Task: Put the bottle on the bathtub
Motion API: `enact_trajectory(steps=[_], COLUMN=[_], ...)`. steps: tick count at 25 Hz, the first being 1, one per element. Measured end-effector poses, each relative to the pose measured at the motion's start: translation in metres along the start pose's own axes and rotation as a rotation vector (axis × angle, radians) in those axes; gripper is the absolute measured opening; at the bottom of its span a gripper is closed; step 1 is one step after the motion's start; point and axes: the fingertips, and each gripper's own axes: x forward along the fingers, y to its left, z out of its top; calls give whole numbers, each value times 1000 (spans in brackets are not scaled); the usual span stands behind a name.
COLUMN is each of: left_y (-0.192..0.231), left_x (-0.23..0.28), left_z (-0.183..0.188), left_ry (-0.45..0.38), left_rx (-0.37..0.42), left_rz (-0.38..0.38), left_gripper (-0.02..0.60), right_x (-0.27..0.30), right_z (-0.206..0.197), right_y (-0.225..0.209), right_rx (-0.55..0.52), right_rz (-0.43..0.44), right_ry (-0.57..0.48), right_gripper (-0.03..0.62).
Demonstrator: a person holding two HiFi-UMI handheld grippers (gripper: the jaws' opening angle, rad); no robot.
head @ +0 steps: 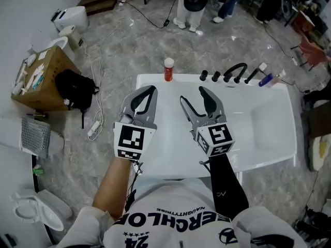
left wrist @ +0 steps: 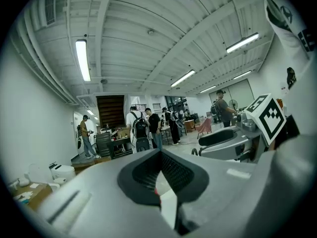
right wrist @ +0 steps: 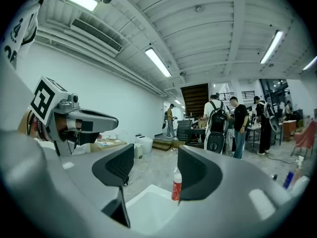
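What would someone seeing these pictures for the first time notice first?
Two marker-cubed grippers fill the middle of the head view, held side by side over the white bathtub: the left gripper shut, the right gripper open and empty. Beyond them a red bottle with a white cap stands upright on the tub's far rim, with black tap fittings further right along that rim.

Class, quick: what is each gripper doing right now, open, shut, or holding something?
Left gripper: shut, holding nothing.
Right gripper: open, empty; the red bottle stands apart on the bathtub rim.
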Motion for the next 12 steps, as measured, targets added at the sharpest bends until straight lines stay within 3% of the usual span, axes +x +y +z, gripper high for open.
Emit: enact_trajectory(steps=[12], left_y=[-1], left_x=[-17], left_z=[25], left_ry=[-40], left_rx=[14], left_rz=[35], left_gripper=[2], right_x=[-14], right_z=[23], right_y=[8], right_rx=[-51], right_rz=[25], right_ry=[-55], right_gripper=[302])
